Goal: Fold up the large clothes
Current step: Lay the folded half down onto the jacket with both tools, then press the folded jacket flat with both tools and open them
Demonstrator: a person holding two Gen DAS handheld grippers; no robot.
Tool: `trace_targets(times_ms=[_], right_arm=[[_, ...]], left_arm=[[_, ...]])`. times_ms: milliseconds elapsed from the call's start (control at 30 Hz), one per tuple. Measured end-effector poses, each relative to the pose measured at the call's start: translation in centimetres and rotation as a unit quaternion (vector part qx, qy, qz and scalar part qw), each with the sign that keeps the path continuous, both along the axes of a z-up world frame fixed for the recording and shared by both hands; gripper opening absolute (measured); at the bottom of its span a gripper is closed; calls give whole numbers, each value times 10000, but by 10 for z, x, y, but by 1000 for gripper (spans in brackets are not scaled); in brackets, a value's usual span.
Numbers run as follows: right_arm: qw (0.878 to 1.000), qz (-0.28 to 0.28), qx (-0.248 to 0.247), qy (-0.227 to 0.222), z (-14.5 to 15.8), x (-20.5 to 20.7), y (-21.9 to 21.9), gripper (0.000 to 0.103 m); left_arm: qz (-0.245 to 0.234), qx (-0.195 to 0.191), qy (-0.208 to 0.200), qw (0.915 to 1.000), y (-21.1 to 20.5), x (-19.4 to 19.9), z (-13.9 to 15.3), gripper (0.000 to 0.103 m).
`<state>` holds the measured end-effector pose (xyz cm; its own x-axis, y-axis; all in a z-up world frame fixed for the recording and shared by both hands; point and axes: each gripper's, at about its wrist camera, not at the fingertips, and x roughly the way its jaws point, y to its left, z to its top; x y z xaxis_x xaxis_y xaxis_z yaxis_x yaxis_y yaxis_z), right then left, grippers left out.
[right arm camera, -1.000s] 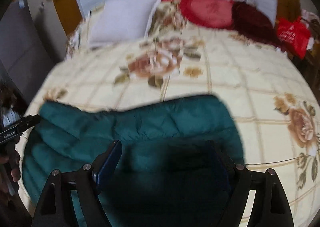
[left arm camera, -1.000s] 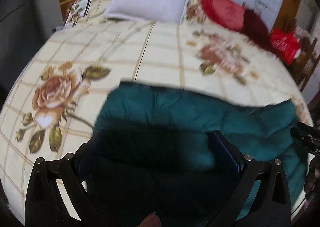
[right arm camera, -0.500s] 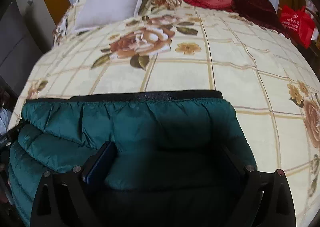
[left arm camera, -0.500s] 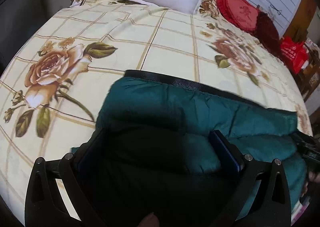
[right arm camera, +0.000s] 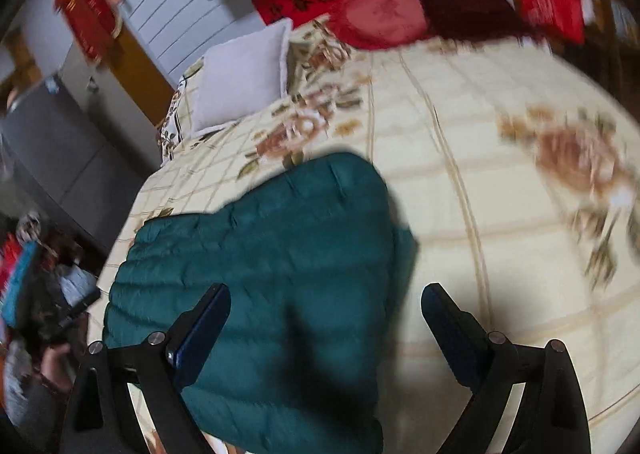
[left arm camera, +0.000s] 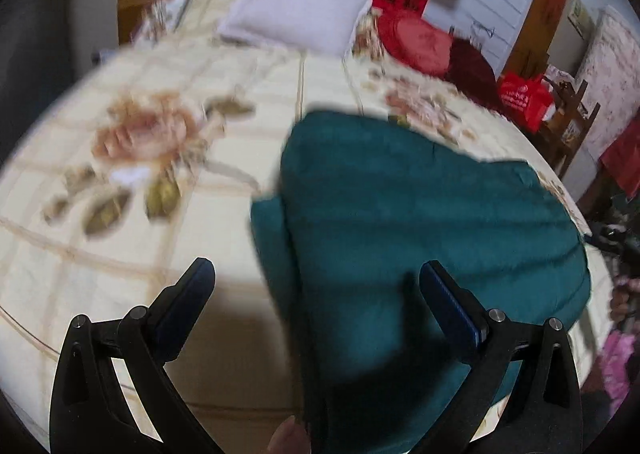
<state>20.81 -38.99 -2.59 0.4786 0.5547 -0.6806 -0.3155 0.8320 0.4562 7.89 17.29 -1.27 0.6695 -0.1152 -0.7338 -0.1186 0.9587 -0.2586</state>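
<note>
Your left gripper (left arm camera: 316, 286) and right gripper (right arm camera: 326, 310) both gape empty over the folded teal puffer jacket (left arm camera: 420, 222) on the near bed (left arm camera: 120, 234) — soft, slippery (likely springy), so pinch its near hem

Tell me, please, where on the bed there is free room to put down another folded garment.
The floral bedspread is bare on both sides of the teal jacket, which lies at the near edge, and between it and the white pillow. The head of the bed is crowded: the pillow, a red cushion and a dark red cushion.
</note>
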Motion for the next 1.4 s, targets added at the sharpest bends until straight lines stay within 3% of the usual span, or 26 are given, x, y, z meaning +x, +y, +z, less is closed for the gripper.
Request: trace_targets(times_ms=[133, 267, 367, 533, 733, 767, 800, 833, 867, 933, 1067, 1400], right_arm=[[9981, -26, 423, 454, -39, 9, -8, 95], [9943, 293, 781, 668, -56, 15, -2, 95], [9931, 520, 880, 578, -59, 21, 7, 96], [9891, 762, 1168, 470, -62, 35, 11, 97], [9825, 1270, 1198, 641, -64, 51, 33, 98], [9821, 1339, 1142, 666, -64, 52, 37, 93], [9818, 1395, 1077, 715, -64, 53, 42, 89], [9796, 1476, 1144, 747, -62, 52, 47, 78], [9794, 1503, 1172, 672, -58, 50, 50, 66], [9795, 1523, 1215, 512, -51, 46, 52, 54], [9815, 1437, 1231, 276, -34, 30, 47, 44], [9810, 1509, 1167, -352, 49, -5, 50, 40]], left_arm=[[-214, -846, 255, 9959, 6, 9, -25, 103], [-242, -1292, 530, 9899, 9, 21, -39, 103], [-410, -1129, 383, 9920, 3, 23, -39, 103], [-821, -1240, 355, 9882, 10, 34, -41, 103], [-1103, -992, 420, 9880, -4, 48, -42, 102], [-1195, -953, 454, 9872, -10, 49, -41, 100], [-1281, -873, 409, 9871, -15, 47, -37, 86], [-1357, -762, 258, 9875, -21, 43, -30, 68], [-1359, -716, 183, 9880, -23, 41, -25, 63], [-1269, -661, 11, 9897, -25, 34, -15, 49], [-1208, -587, -257, 9906, -28, 25, -1, 42], [-1148, -837, -923, 9856, -12, -6, 67, 38]])
